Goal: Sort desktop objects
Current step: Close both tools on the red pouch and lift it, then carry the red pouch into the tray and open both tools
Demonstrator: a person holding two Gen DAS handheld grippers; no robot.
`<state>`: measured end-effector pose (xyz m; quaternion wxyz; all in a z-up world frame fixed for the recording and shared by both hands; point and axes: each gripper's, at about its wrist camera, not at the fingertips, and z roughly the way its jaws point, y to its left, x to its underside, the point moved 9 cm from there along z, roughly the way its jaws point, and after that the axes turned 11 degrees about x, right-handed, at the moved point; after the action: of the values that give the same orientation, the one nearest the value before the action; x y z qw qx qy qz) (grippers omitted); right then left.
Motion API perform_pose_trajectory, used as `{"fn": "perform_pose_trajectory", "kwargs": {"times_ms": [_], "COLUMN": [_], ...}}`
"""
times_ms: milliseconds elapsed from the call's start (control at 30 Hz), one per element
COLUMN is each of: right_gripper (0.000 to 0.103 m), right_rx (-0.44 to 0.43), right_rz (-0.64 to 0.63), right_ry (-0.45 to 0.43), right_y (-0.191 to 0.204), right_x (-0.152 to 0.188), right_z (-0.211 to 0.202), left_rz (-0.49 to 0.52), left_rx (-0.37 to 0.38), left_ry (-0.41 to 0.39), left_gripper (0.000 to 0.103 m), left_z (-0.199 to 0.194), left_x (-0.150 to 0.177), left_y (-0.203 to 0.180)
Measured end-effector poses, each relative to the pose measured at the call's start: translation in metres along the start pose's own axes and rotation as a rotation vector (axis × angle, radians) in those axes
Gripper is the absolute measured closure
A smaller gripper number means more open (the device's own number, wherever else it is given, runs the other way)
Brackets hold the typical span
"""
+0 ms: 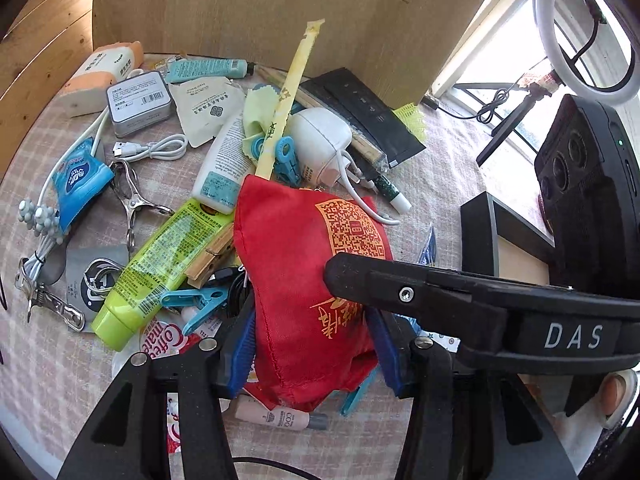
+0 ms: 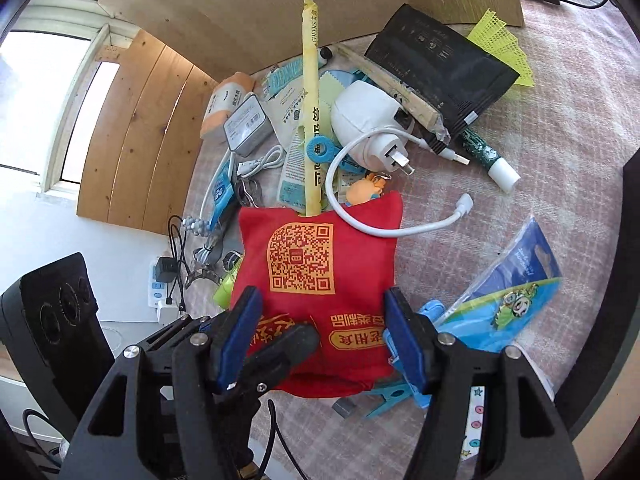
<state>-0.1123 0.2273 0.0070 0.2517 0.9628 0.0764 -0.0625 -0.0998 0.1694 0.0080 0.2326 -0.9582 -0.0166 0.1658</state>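
Observation:
A red cloth pouch [image 1: 296,280] with an orange QR code is held up over the cluttered table. My left gripper [image 1: 312,346] is shut on its lower part, blue pads pressing both sides. A long yellow sachet stick [image 1: 288,92] pokes out of the pouch's top. One black finger [image 1: 400,288] of my right gripper lies across the pouch's front. In the right wrist view the red pouch [image 2: 316,264] sits between the pads of my right gripper [image 2: 322,332], which stands open and flanks it. A left-gripper finger [image 2: 280,348] crosses in front.
Under the pouch lies a pile: a green tube [image 1: 160,268], a white plug charger [image 1: 320,140], a black pouch [image 1: 360,108], clips and cables. A blue card pack [image 2: 504,292] lies to the right. A cardboard sheet [image 1: 280,8] stands behind, with a ring light [image 1: 584,32] beside it.

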Motion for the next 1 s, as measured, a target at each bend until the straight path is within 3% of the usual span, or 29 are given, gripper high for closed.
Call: {"fn": "perform_pose_trajectory", "kwargs": {"times_ms": [233,433,1000], "right_gripper": [0.040,0.040,0.040], "right_rx": [0.015,0.019,0.190], "right_rz": [-0.029,0.022,0.281], "right_ry": [-0.058,-0.128,-0.300], "right_y": [0.016,-0.001,-0.170], "right_x": [0.026,0.040,0.083], "right_z": [-0.027,-0.059,-0.175], "left_rz": [0.009,0.067,0.365], "left_rx": [0.004,0.020,0.175], "left_ry": [-0.053,-0.072,0.058], "left_gripper": [0.054,0.054,0.053], "left_z": [-0.027,-0.037,0.036], "left_x": [0.016,0.024,0.053], "left_y": [-0.016,-0.047,-0.226]}}
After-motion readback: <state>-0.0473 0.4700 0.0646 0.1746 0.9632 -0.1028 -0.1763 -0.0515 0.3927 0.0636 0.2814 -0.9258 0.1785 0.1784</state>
